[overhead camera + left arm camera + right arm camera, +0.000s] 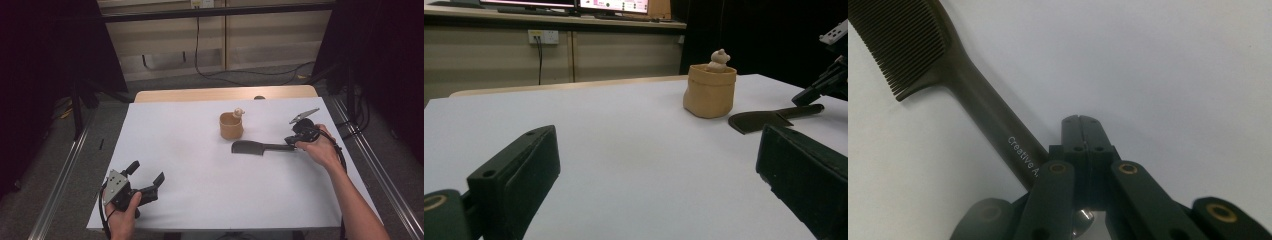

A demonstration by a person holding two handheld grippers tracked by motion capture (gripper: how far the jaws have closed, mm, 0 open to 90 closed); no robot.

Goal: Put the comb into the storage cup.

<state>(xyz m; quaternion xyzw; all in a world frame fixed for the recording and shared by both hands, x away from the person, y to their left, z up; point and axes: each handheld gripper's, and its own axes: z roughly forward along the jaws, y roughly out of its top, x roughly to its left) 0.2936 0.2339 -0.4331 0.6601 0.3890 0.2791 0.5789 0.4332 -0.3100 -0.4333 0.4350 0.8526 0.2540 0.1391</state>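
So here's where things stand. The right gripper [295,141] has its jaws pressed together at the handle end of the black comb [260,147]. In the right gripper view the jaws are flat against each other and the comb's handle [993,125] runs under them off to one side, so I honestly can't tell if it's actually pinching the handle or just resting on it. From the high view it looks like the tip sits right on the handle end.

The comb itself lies flat on the white worktop [200,175], teeth end pointing toward the middle, just in front of the small tan pouch [231,126] with a little figurine [239,113] poking out of the top. Comb and pouch are near each other but not touching.

The left gripper [147,181] is parked way over at the near left corner, jaws spread wide with nothing between them, well apart from everything.

My read: this is early days. The comb hasn't left the worktop, nothing's gone into the pouch besides the figurine. If the comb is meant to go somewhere, the lifting and placing are all left to do.
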